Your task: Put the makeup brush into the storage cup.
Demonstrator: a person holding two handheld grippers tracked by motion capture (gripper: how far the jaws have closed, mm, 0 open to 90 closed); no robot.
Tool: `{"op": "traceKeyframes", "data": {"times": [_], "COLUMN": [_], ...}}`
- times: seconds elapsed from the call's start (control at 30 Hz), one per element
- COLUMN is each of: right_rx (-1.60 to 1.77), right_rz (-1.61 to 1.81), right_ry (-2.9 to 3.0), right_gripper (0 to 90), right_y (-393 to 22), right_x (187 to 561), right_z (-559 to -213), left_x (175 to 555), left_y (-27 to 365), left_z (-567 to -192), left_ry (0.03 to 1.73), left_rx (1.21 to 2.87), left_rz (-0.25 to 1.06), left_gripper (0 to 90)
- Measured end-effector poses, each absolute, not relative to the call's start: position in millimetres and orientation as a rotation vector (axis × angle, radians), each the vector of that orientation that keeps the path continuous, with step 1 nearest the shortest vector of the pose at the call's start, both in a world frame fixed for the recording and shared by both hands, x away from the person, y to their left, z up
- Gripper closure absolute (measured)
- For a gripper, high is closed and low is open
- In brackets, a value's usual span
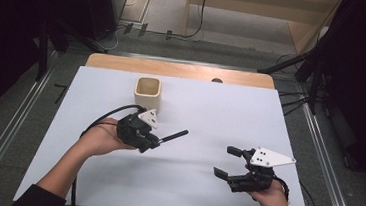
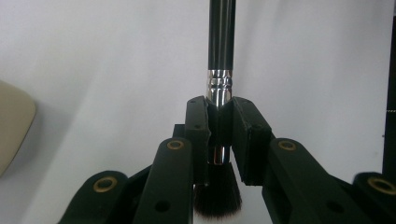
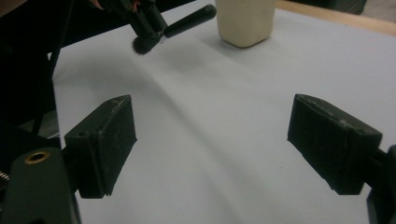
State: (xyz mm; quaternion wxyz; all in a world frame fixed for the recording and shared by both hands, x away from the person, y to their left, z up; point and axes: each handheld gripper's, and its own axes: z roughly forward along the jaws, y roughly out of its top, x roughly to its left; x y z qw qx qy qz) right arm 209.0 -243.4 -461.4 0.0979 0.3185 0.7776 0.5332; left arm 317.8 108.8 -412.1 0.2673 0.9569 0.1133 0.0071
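Observation:
A makeup brush (image 1: 173,135) with a black handle, silver ferrule (image 2: 219,86) and dark bristles (image 2: 217,196) is held above the white table. My left gripper (image 1: 153,141) is shut on it at the ferrule, the handle sticking out to the right past the pads. In the right gripper view the brush (image 3: 187,21) and my left gripper (image 3: 149,25) show at top left. A cream square cup (image 1: 147,93) stands upright behind my left hand, also seen as the cup (image 3: 243,21). My right gripper (image 1: 227,162) rests open at the front right, nothing between its pads (image 3: 105,140).
The white sheet (image 1: 210,115) covers most of a wooden table whose bare strip (image 1: 184,71) runs along the far edge. Metal rails and dark stands border the table on both sides. A cable (image 1: 102,118) loops from my left gripper.

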Motion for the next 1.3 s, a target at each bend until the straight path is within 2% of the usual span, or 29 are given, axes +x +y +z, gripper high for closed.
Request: {"op": "traceKeyframes", "data": {"times": [0.5,0.7,0.87,1.03,1.3], "right_rx": [0.789,0.751,0.732,0.701,0.651], "right_rz": [1.51,1.516,1.515,1.514,1.462], "right_ry": [2.395,2.431,2.446,2.482,2.551], "right_gripper": [14.8,19.1,19.1,21.8,20.5], "right_y": [-221.2,-212.0,-208.7,-206.3,-200.0], "right_x": [227.5,237.6,242.8,247.6,252.1], "right_z": [-443.4,-442.2,-441.9,-440.3,-436.6], "left_x": [292.1,288.2,285.2,282.1,281.2], "left_y": [111.6,113.0,113.6,108.7,94.9], "left_z": [-410.5,-415.3,-414.6,-416.1,-418.9], "left_ry": [0.268,0.266,0.252,0.229,0.184], "left_rx": [2.536,2.538,2.535,2.555,2.615], "left_rz": [0.038,0.031,0.027,0.022,0.029], "left_gripper": [77.9,77.8,77.8,77.8,77.8]}}
